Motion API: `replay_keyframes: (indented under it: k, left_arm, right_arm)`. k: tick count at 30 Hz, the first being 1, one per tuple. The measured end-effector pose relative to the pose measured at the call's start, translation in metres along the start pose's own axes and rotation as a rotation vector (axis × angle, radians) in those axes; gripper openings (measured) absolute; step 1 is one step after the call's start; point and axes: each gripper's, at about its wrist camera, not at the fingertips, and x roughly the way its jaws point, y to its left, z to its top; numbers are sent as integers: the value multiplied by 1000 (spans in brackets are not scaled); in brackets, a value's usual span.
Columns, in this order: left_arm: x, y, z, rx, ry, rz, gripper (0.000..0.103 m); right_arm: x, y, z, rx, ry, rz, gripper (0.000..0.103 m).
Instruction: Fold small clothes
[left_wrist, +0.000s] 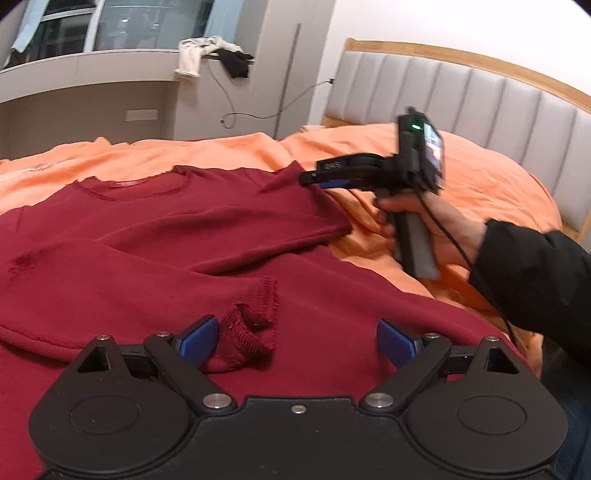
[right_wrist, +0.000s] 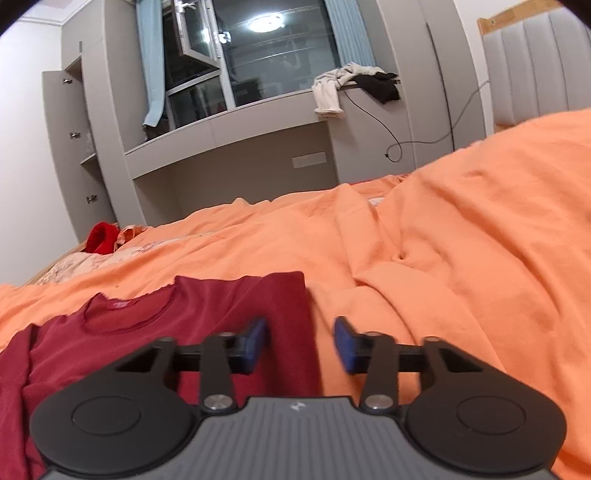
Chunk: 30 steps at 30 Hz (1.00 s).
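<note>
A dark red knit sweater (left_wrist: 155, 236) lies flat on the orange bed cover, neckline at the far side, both sleeves folded across the body. My left gripper (left_wrist: 295, 341) is open just above the sweater; a sleeve cuff (left_wrist: 251, 332) lies crumpled between its pads, next to the left pad (left_wrist: 199, 341). My right gripper (left_wrist: 314, 177) shows in the left wrist view, hovering over the sweater's far right shoulder. In the right wrist view the right gripper (right_wrist: 301, 341) is open and empty, above the sweater's right edge (right_wrist: 291, 314).
The orange bed cover (right_wrist: 461, 258) spreads to the right and far side. A grey padded headboard (left_wrist: 480, 110) stands at the right. A grey desk and shelf unit (right_wrist: 229, 162) with clothes draped on it stands past the bed. A red garment (right_wrist: 100, 238) lies at the far left.
</note>
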Motion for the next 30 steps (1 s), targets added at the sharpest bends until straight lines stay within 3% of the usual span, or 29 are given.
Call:
replay_keyframes:
  k: [1,2,8,10,13,19,24,30]
  left_arm:
    - [1,-2,-1,12,5,-5,93]
    - [1,-4,-2,22,9,-7,94]
    - [-2,-7,-3,30,-3,0,94]
    - [-9,-7,-2,25,-28,0,94]
    - [-26,-12,5,48,-98,31,97]
    - [-75,-22,19,59,-225,171,102]
    - [-127,-19,26,48,-256,328,102]
    - [-178,-30,13,133,-220,510,102]
  right_arm:
    - [3,-2,0,12,9,4,19]
    - [6,-3,1,22,17,-1,15]
    - [11,-2,-4,33,35,-28,16]
    - [6,-3,-3,48,40,-21,27]
    - [-12,1,-1,28,42,13,52]
    - [-82,27,-2,-73,-12,88,88]
    - [-142,46,-6,-121,-9,186,102]
    - [-218,79,-29,-349,22,251,103]
